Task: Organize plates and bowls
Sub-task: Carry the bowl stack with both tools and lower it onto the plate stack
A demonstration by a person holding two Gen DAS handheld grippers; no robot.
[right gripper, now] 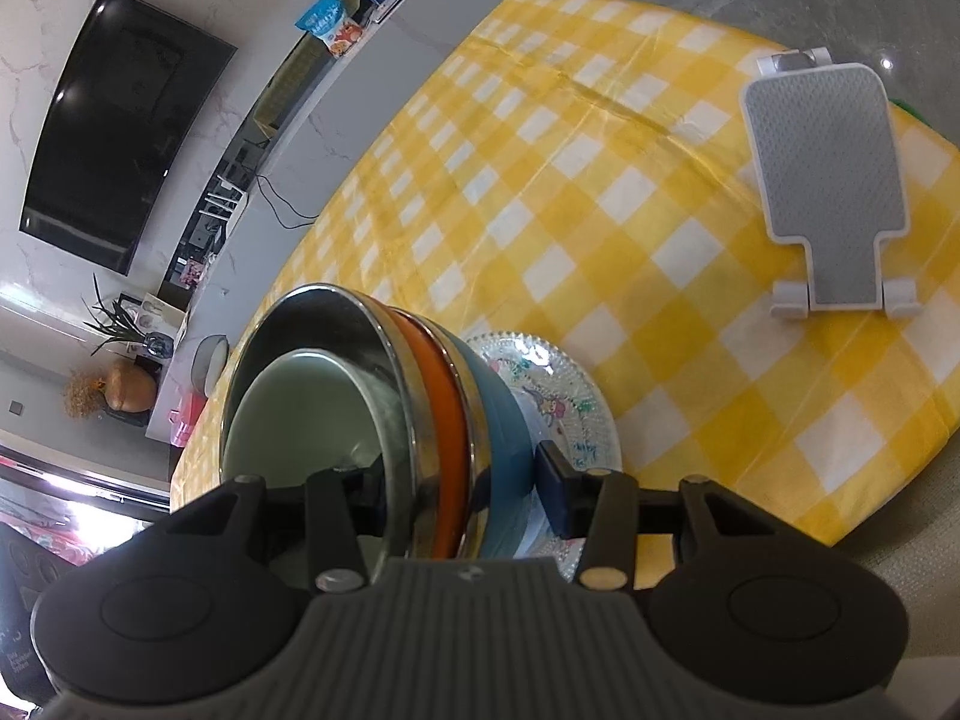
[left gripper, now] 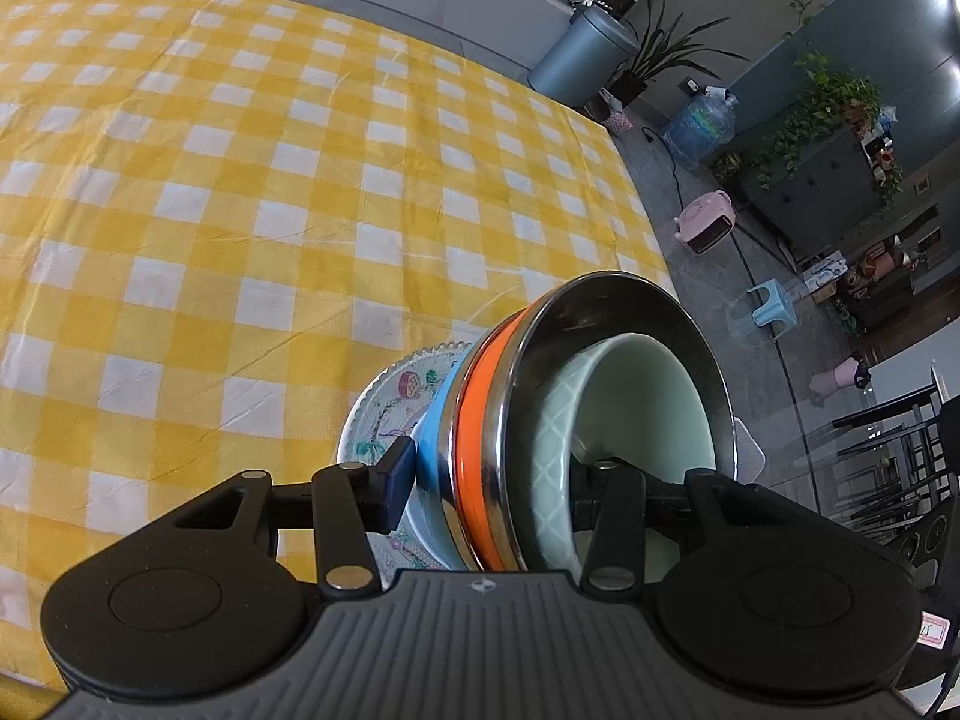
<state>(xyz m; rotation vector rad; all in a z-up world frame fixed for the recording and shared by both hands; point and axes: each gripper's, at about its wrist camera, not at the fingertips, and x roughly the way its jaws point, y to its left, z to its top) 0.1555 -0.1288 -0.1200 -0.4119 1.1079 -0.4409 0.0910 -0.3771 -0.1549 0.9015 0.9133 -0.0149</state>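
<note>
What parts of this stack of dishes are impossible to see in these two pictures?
- Left wrist view: the inner finger of the left hand-held gripper is hidden behind the pale green ceramic bowl.
- Both views: the patterned glass plate is mostly covered by the blue bowl.
- Right wrist view: the right hand-held gripper hides the stack's bottom.
</note>
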